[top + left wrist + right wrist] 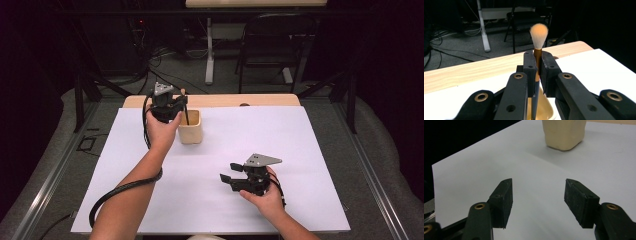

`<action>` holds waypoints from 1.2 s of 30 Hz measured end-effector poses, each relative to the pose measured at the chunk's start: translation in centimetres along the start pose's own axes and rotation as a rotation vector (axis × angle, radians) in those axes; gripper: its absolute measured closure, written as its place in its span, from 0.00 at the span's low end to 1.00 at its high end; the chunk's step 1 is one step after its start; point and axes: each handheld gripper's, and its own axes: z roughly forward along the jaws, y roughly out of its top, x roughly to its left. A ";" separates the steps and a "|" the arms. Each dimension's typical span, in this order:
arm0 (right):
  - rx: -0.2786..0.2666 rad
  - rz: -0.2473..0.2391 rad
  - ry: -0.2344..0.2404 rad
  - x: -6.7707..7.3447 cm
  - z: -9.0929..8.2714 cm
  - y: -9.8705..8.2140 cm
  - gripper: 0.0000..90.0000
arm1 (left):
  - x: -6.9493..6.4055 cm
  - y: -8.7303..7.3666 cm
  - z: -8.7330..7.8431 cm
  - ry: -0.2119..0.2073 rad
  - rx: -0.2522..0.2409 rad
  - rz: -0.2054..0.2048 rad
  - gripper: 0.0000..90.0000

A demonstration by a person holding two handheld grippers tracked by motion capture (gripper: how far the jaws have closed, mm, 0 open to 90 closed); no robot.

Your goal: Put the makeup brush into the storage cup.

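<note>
High view: the left gripper (176, 106) hangs over the far left part of the white paper-covered table (300, 150), its jaws clamped on a slim makeup brush with a dark handle (186, 114) whose lower end dips into the open top of a squat, cream-coloured plastic cup (191, 127). The right gripper (231, 172) rests low over the paper nearer the person, well apart from the cup, jaws spread with nothing between them. Beyond the table's bare wooden far edge stand a black folding chair (272, 42) and a white table leg (209, 55) among floor cables. Left gripper view: the black pads (530, 72) pinch the brush at its copper-coloured ferrule (537, 60); the pale orange-tipped bristle head (539, 35) stands upright above the jaws, and the handle runs down into the cup (549, 113) below. Right gripper view: the two jaws stand wide apart over bare paper, and the cup (564, 133) sits ahead of them, nothing lying between.
</note>
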 end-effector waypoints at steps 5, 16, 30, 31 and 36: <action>0.003 0.003 -0.001 0.0 0.0 0.0 0.44 | 0.1 -0.5 0.3 0.004 0.007 -0.007 0.93; 0.011 0.001 0.001 0.0 0.0 0.0 0.44 | 0.5 -1.4 0.6 0.004 0.016 -0.015 0.93; 0.013 0.003 0.005 0.0 0.0 0.0 0.44 | 0.9 -2.1 0.9 0.013 0.031 -0.012 0.93; 0.011 0.004 0.006 0.0 0.1 0.0 0.44 | 0.9 -2.2 0.8 0.014 0.037 -0.007 0.93; 0.010 0.005 0.010 0.0 0.1 -0.1 0.44 | 0.9 -2.5 0.9 0.015 0.045 0.001 0.93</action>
